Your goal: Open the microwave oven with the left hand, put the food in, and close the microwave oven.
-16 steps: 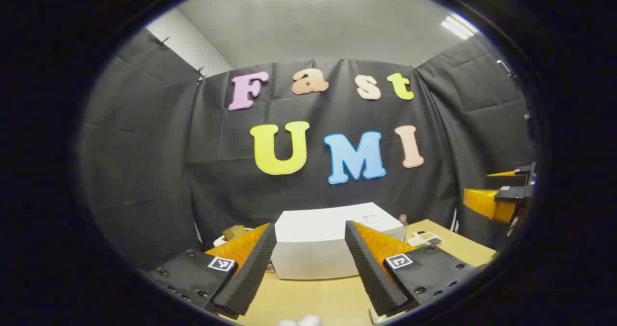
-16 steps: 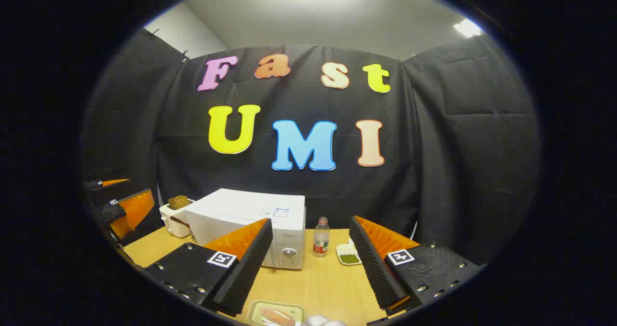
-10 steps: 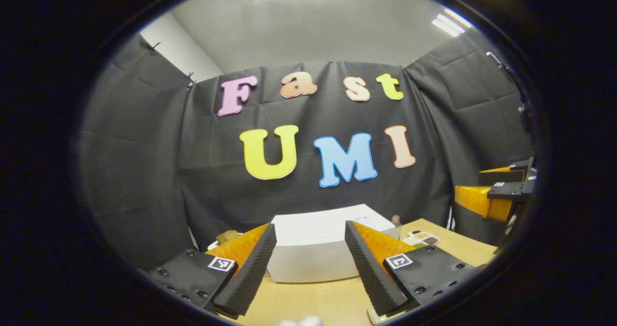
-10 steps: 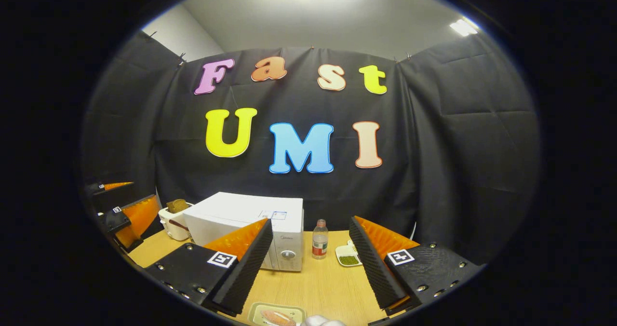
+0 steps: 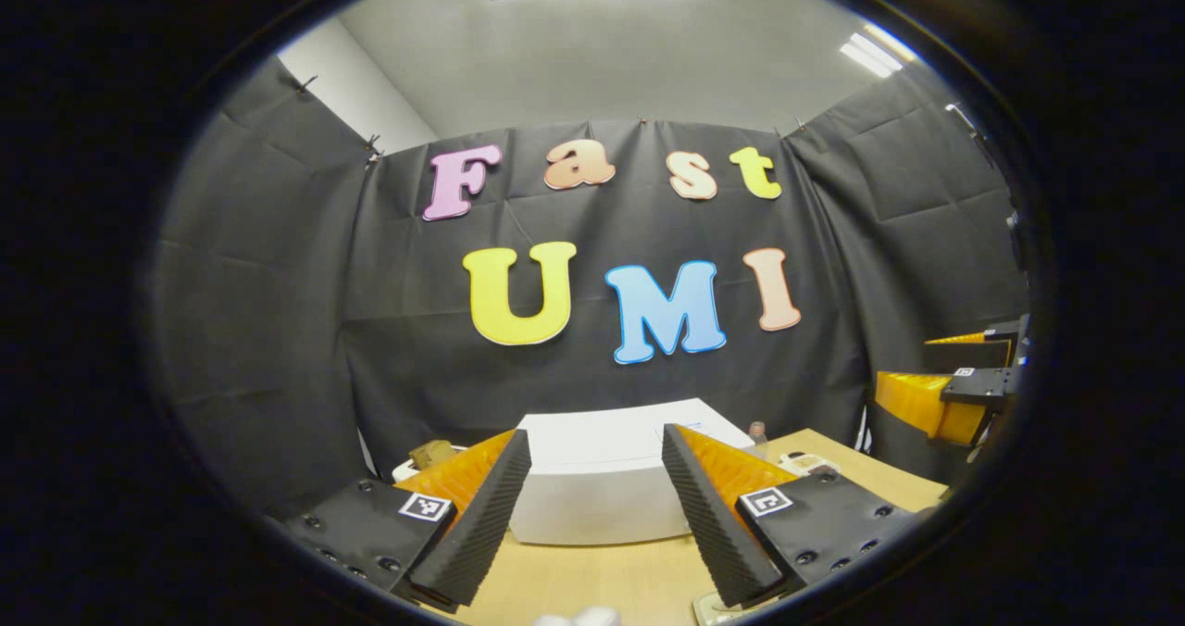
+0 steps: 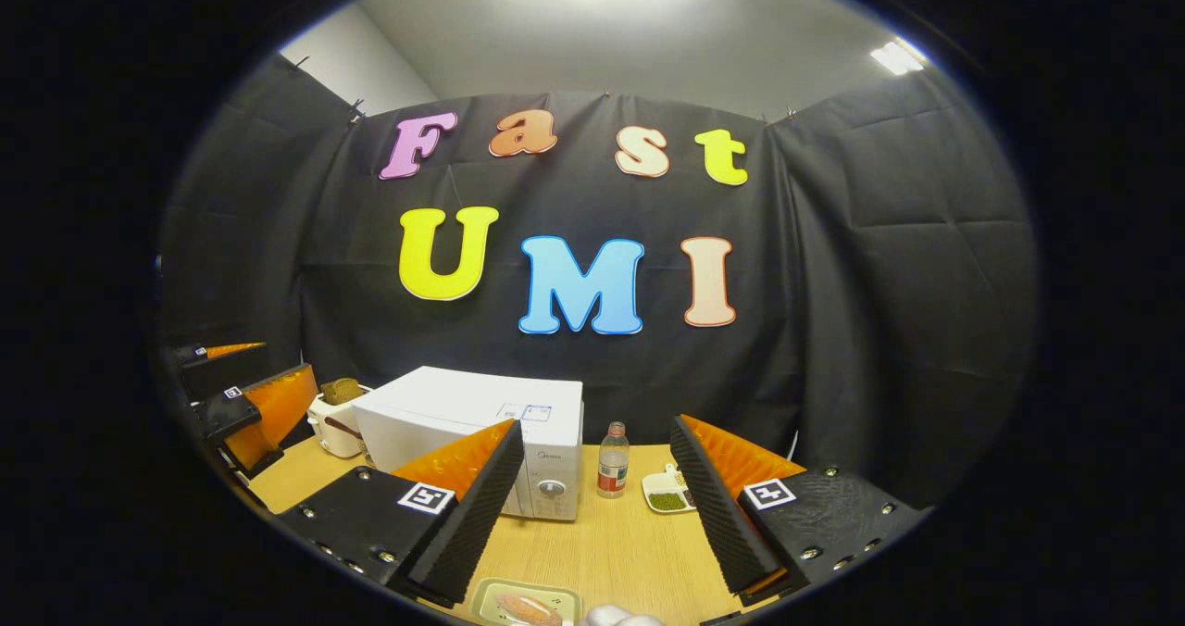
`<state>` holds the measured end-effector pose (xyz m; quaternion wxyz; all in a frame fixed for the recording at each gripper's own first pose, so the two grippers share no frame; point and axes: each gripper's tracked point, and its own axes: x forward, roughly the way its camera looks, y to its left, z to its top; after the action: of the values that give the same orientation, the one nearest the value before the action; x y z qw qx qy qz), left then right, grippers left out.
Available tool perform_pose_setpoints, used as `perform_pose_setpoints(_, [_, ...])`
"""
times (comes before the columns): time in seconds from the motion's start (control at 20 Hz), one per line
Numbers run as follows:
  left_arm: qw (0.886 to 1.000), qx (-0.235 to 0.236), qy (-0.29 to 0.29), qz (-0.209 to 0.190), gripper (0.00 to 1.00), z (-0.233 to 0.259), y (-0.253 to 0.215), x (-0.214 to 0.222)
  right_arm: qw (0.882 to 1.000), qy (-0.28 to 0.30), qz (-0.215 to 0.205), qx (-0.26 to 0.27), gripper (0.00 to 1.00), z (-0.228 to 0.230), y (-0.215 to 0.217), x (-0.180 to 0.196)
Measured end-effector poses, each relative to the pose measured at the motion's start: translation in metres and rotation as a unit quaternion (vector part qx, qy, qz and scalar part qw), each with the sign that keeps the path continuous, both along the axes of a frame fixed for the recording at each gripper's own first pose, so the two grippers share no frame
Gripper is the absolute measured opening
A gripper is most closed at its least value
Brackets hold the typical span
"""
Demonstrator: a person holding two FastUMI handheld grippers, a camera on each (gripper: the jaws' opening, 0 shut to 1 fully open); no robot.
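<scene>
Both grippers hang above the table (image 6: 611,552) with fingers spread wide, nothing between them. From the left gripper (image 5: 587,478), the microwave (image 5: 602,487) sits dead ahead at 12 o'clock, door closed. From the right gripper (image 6: 592,487), the food (image 6: 526,606) is on a tray at 6 o'clock, the microwave (image 6: 481,422) at 11.

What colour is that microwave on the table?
The microwave is white, with a round knob on its front panel. It shows best in the right gripper view.
</scene>
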<state>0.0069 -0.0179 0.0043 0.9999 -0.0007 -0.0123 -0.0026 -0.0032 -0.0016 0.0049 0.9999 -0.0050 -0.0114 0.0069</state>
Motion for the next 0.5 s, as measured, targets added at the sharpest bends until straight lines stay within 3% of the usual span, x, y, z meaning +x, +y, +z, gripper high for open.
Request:
perform_pose_setpoints(0.3, [1.000, 0.005, 0.000, -0.007, 0.98, -0.030, -0.016, 0.016, 1.000, 0.014, -0.010, 0.006, 0.98, -0.007, -0.015, 0.002])
perform_pose_setpoints(0.5, [0.999, -0.011, 0.019, -0.024, 0.99, -0.075, -0.054, 0.042, 0.999, 0.030, -0.019, 0.000, 0.98, -0.013, -0.030, 0.004])
